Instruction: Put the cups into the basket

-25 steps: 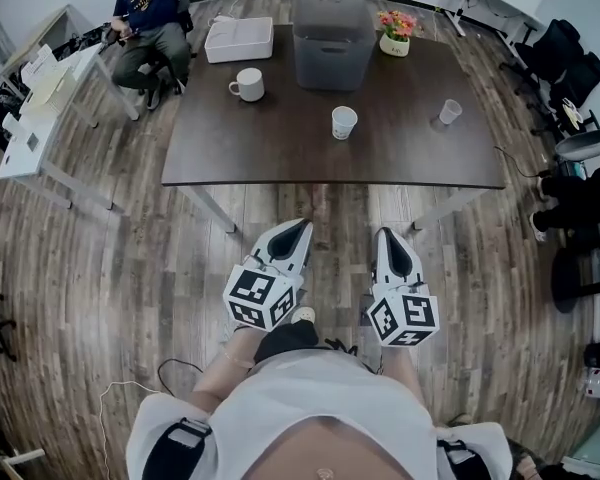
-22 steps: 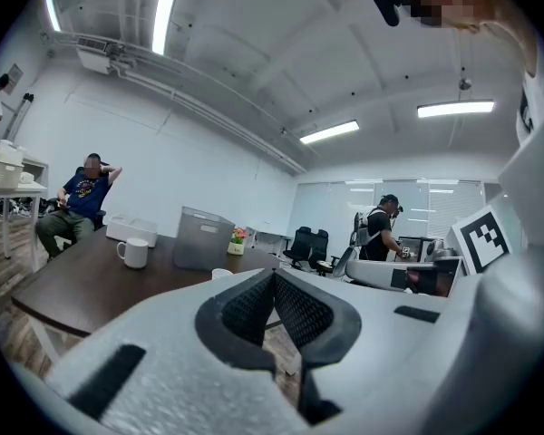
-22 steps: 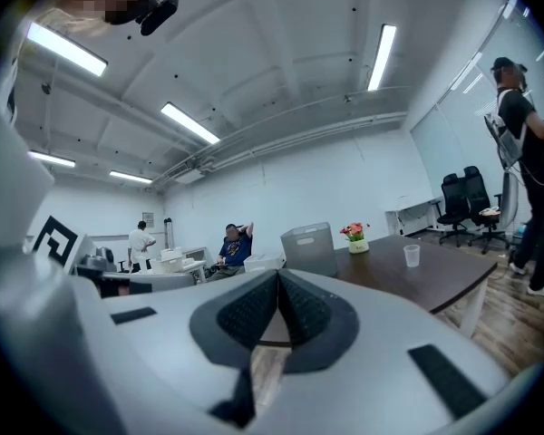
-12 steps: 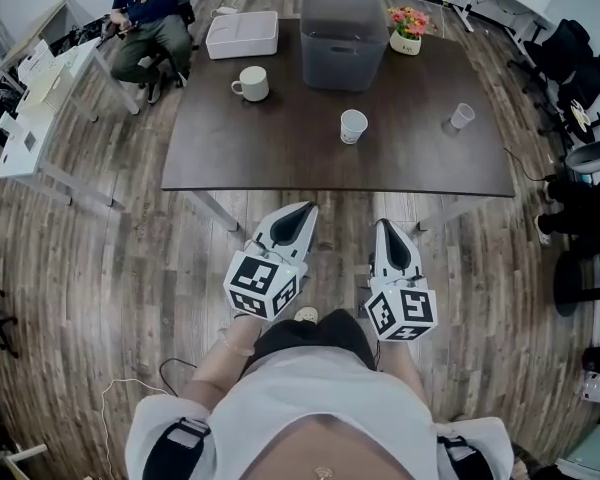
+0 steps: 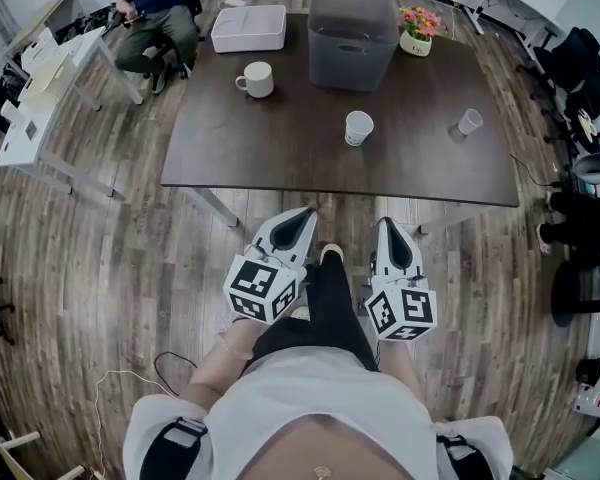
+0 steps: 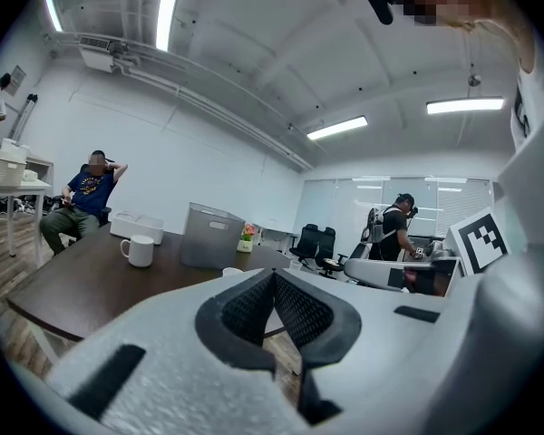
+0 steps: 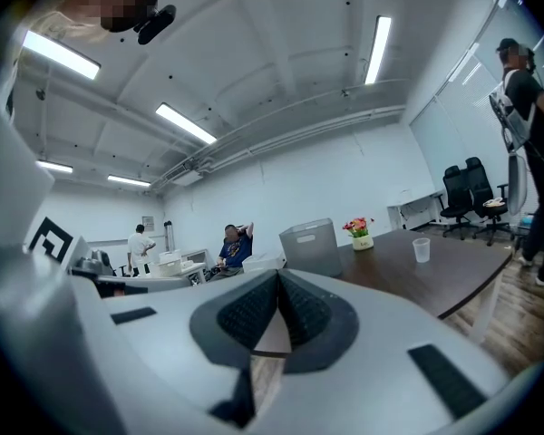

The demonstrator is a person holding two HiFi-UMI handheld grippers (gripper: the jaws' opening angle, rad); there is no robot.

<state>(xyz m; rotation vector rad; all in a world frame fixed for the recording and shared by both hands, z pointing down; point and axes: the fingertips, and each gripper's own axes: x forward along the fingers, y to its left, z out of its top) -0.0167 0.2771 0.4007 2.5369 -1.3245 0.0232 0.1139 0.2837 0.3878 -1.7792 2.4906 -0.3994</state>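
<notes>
— Down by the wearer's waist, how do the two grippers stand?

— The left gripper [image 5: 302, 216] is closed, its ribbed pads meeting at the tips with nothing between them. The right gripper [image 5: 390, 228] is the same: pads together, empty. They sit side by side and point roughly level toward the table, over the wooden floor [image 5: 130, 258] and short of the table's near edge. The wearer's dark trouser leg [image 5: 330, 298] reaches forward between them.

— And the cups?

— All three stand upright on the dark table [image 5: 280, 153], outside the basket. The white paper cup [image 5: 358, 127] is nearest, about mid-table, ahead of the gap between the grippers. The clear plastic cup [image 5: 469, 121] is toward the right end, well apart from the paper cup. The white mug [image 5: 257, 79] is at the far left, with its handle turned left.

— Where is the basket?

— The grey basket [image 5: 353, 23] stands at the far edge near the middle, beyond the paper cup and apart from it.

— What else is around?

— A pot of flowers [image 5: 419, 30] sits just right of the basket, and a white box [image 5: 248, 28] left of it, behind the mug. Past the far left corner a person [image 5: 160, 8] sits on a chair, beside a white desk [image 5: 30, 98]. In the left gripper view another person [image 6: 394, 234] stands off to the right.
</notes>
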